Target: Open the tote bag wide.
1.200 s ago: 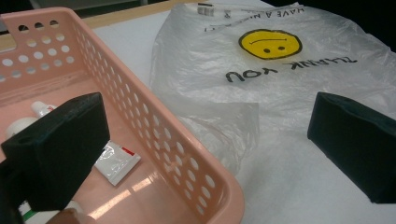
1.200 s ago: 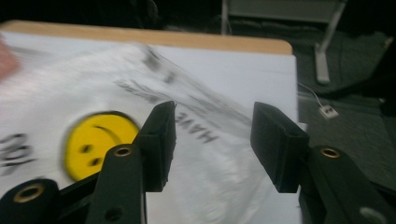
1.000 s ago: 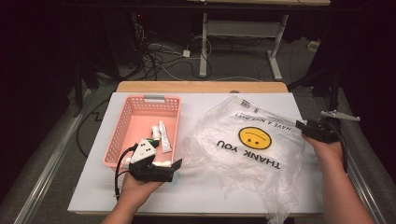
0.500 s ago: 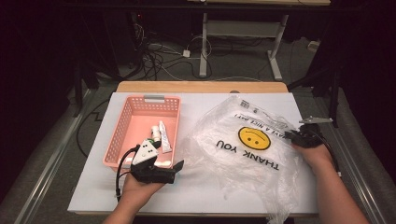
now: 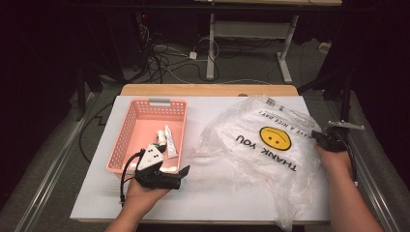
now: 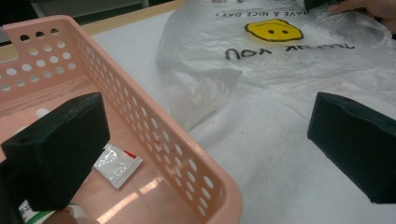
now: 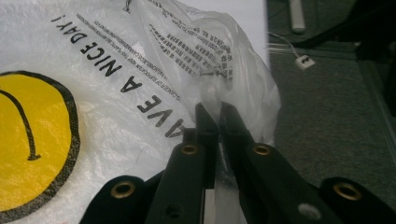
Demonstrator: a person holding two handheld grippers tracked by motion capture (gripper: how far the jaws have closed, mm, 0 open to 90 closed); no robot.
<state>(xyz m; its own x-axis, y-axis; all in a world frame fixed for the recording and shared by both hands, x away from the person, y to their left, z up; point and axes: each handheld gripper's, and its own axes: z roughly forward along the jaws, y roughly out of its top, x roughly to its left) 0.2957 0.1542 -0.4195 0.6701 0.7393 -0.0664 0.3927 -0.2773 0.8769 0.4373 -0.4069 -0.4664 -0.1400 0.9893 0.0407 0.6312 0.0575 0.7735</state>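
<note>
- A dark room with cables on the floor lies behind a white-topped desk (image 5: 203, 193) with a wooden far edge.
- A crinkled clear plastic bag (image 5: 261, 145) printed with a yellow smiley face and "THANK YOU" lies spread over the desk's right half.
- The right tongs (image 5: 325, 140) sit at the bag's right edge; their jaws have just been closing and are now clenched on a fold of the bag's film, as the right gripper view (image 7: 215, 116) shows.
- The left tongs (image 5: 180, 175) rest near the front corner of a pink perforated plastic basket (image 5: 126, 140), jaws spread wide and grasping nothing.
- Inside the basket lie a white tube (image 5: 171, 143) and a small white sachet (image 6: 116, 164).
</note>
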